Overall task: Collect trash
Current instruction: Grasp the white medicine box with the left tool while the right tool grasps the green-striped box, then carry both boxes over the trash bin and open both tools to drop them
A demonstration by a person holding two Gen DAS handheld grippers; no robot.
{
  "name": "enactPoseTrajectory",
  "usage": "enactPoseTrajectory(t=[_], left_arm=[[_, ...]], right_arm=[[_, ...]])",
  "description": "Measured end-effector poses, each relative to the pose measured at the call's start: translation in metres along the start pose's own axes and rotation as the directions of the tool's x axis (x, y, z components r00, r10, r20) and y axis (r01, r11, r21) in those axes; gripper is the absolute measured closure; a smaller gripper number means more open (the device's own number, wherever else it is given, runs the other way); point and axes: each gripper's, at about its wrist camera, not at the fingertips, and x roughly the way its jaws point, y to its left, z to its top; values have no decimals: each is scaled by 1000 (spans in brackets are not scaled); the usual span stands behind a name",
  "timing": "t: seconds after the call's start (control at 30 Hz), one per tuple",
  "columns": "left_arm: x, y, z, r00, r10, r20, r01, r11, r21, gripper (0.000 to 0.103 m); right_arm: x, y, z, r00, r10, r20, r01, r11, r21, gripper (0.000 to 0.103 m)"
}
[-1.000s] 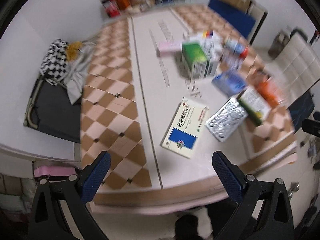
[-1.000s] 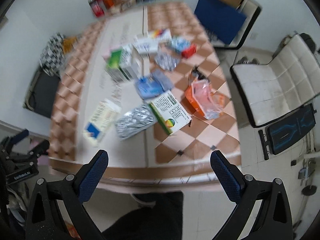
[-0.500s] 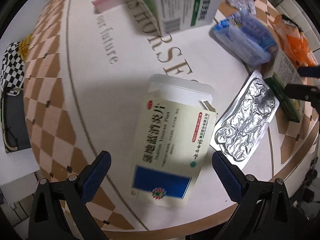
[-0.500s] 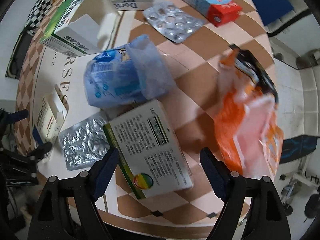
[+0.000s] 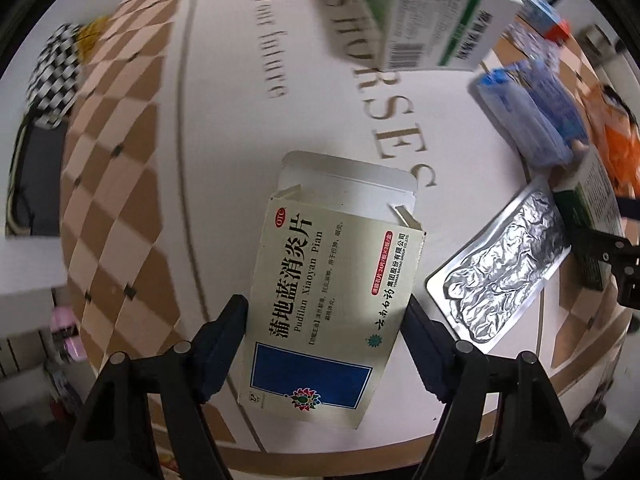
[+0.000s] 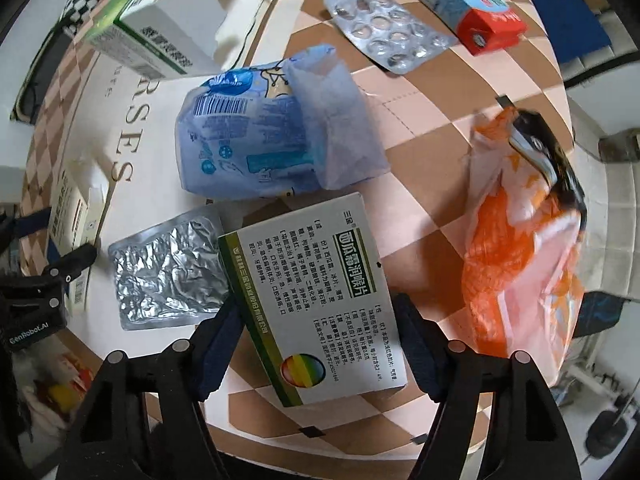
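Trash is scattered all over the table (image 5: 224, 128), and none of it looks collected yet. Your left gripper (image 5: 325, 344) has its fingers apart on either side of the cream cardboard medicine box with a blue panel and open end flap (image 5: 332, 300); the pads sit just beside its long edges, and you cannot tell for sure whether they touch. Your right gripper (image 6: 316, 344) likewise has its fingers spread around the white cardboard box with a green stripe and rainbow circle (image 6: 316, 300), which lies flat between them.

Beyond your right fingers lie a crumpled blue plastic pouch (image 6: 248, 136), a clear blister sheet of pills (image 6: 392, 36) and a blue-and-red carton (image 6: 464, 4). To the left of them is a silver foil blister pack (image 6: 172, 276); to the right, an orange plastic bag (image 6: 520, 264). A green-and-white open box (image 5: 420, 24) stands beyond your left fingers.

You are at the first pickups: both boxes need clamping, and everything else remains.
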Motion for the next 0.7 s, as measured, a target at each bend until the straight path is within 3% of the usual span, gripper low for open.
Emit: enactPoseTrajectory(t=[0.23, 0.47, 0.57, 0.7], left_arm=[[-58, 24, -56, 995, 20, 102, -8, 993, -118, 29], [-95, 23, -125, 977, -23, 213, 58, 986, -157, 29], [-101, 25, -161, 969, -50, 240, 88, 985, -148, 29], [-88, 26, -206, 970, -96, 225, 129, 982, -135, 29]], right_arm=[[-28, 16, -39, 994, 3, 112, -11, 998, 68, 28], [-86, 54, -108, 969, 37, 245, -82, 981, 174, 28], [-108, 61, -164, 959, 49, 278, -112, 969, 219, 28], [-98, 86, -238, 961, 76, 267, -152, 949, 276, 29]])
